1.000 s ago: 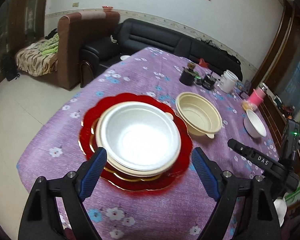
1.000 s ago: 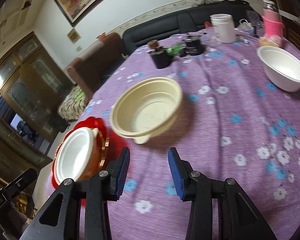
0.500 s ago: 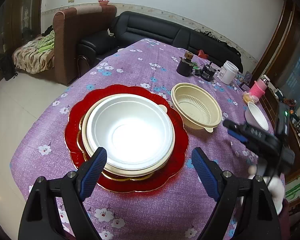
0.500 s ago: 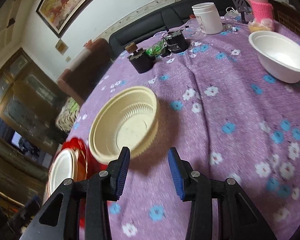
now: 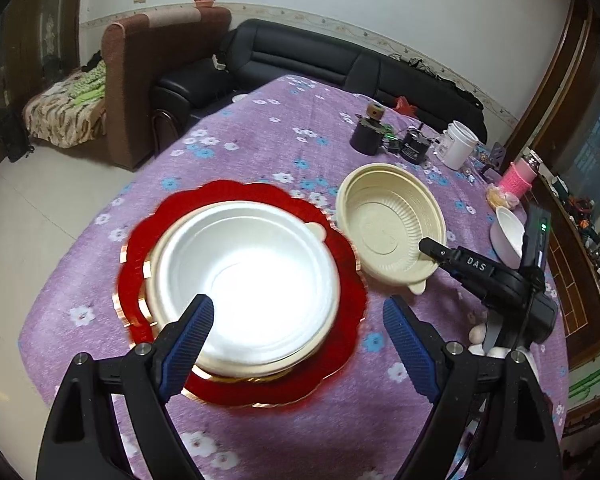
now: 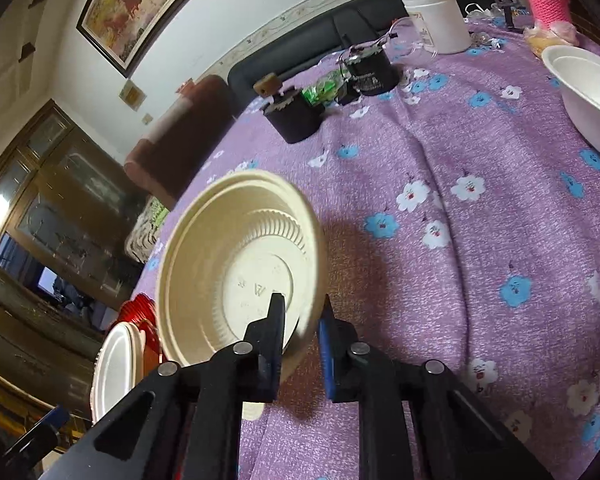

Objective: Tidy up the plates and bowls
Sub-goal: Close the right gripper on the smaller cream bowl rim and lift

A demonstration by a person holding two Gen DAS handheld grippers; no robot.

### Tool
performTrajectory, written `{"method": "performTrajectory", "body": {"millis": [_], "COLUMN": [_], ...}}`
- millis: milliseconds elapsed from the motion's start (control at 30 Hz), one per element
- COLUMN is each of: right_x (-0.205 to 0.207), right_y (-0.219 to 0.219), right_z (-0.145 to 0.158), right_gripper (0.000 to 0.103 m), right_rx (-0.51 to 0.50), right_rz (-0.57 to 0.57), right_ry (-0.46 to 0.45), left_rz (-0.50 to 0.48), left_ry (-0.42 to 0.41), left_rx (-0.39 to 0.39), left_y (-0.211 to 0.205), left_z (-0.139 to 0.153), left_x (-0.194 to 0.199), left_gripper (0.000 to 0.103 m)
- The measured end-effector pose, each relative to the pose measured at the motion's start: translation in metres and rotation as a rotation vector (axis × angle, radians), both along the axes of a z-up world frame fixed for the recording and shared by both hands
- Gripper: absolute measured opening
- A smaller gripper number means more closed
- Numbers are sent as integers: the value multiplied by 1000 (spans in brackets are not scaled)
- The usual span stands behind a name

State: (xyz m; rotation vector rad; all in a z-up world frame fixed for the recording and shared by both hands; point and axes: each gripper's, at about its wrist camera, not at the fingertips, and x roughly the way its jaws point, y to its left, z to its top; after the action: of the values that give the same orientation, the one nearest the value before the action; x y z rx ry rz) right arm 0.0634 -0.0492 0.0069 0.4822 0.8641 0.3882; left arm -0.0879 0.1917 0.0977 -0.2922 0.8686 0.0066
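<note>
A counter (image 5: pixel 260 128) in purple floral cloth is filling the frame. At centre, a white bowl (image 5: pixel 248 276) is sitting stacked on a red plate (image 5: pixel 340 320). Right of it, the cream bowl (image 6: pixel 236 268) is straddled at its rim by the narrowed right claw (image 6: pixel 300 328); a thin-rim grip could slip or tip it. The left claw (image 5: pixel 296 344) is hovering wide, empty.

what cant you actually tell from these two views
- Whether the right gripper has clamped the cream bowl: one finger is inside the wall, one outside, but motion blur hides any contact.
- What lies under the white bowl on the red plate: only a cream rim shows.
- The small white bowl: cut off by the right wrist view's edge.
- The black pots' contents: too small.
</note>
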Motion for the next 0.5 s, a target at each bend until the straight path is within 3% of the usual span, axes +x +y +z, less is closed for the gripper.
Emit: {"method": "performTrajectory", "body": {"millis": [200,333,500], "right_x": [-14,-18,-15], "right_y": [-27,-53,-70], "right_z": [14,10,3], "right_gripper": [11,11,13], "right_rx": [-53,-38,-31], "right_rz": [-70,-114,-159], "right_ry": [-25,0,27], "left_rz": [-45,-84,-102], "left_ry": [0,14,87], "left_rx": [26,48,-23], "left_y": [-28,-55,-77], "left_z": [9,9,-12], "left_x": [31,60,113], "left_gripper": [86,86,86]}}
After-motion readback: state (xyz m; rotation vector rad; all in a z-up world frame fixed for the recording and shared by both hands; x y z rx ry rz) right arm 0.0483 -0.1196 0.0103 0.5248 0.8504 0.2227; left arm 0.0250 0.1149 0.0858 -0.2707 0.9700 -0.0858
